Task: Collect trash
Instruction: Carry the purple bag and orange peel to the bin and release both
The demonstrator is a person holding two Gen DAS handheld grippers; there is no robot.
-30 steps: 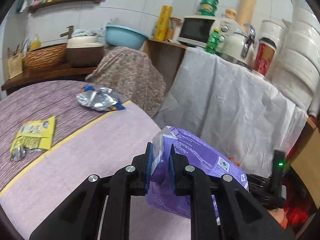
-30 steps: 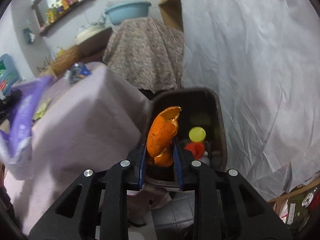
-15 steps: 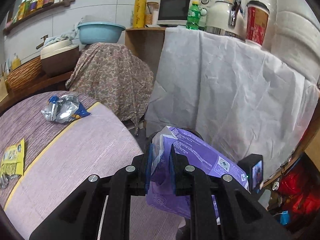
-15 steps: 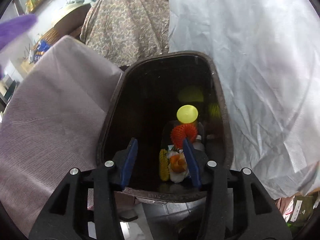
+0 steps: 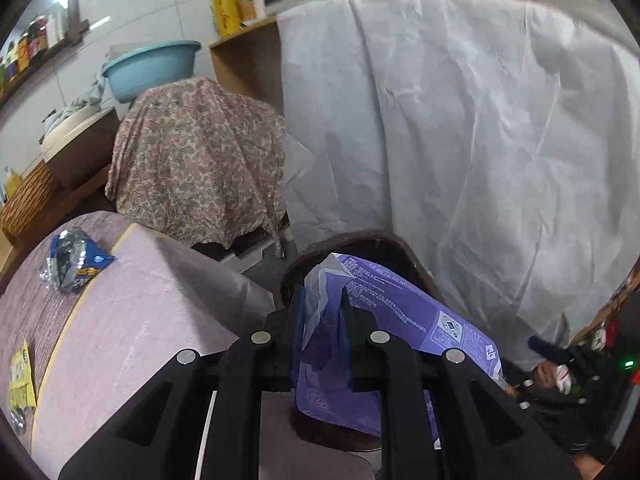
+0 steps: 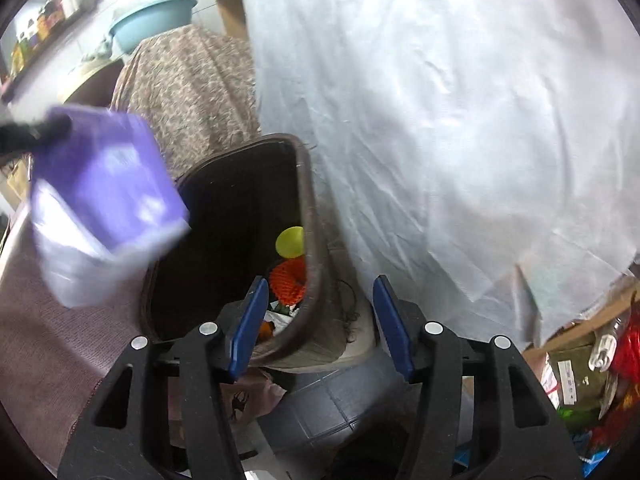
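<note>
The left hand-held gripper (image 5: 323, 312) is clamped on the top edge of a purple plastic bag (image 5: 400, 320), which hangs over the open mouth of the dark trash bin (image 6: 308, 208). The right hand-held gripper (image 6: 320, 312) stands wide open and holds nothing, its blue fingers (image 6: 249, 320) straddling the bin's near rim. Inside the bin lie a yellow cap (image 6: 290, 242), an orange net (image 6: 289, 279) and orange peel (image 6: 266, 330). On the table (image 5: 140, 320) beside the bin remain a blue foil wrapper (image 5: 70, 260) and a yellow packet (image 5: 20, 380).

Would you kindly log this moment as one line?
left gripper: shut on purple bag, over bin | right gripper: open, empty
</note>
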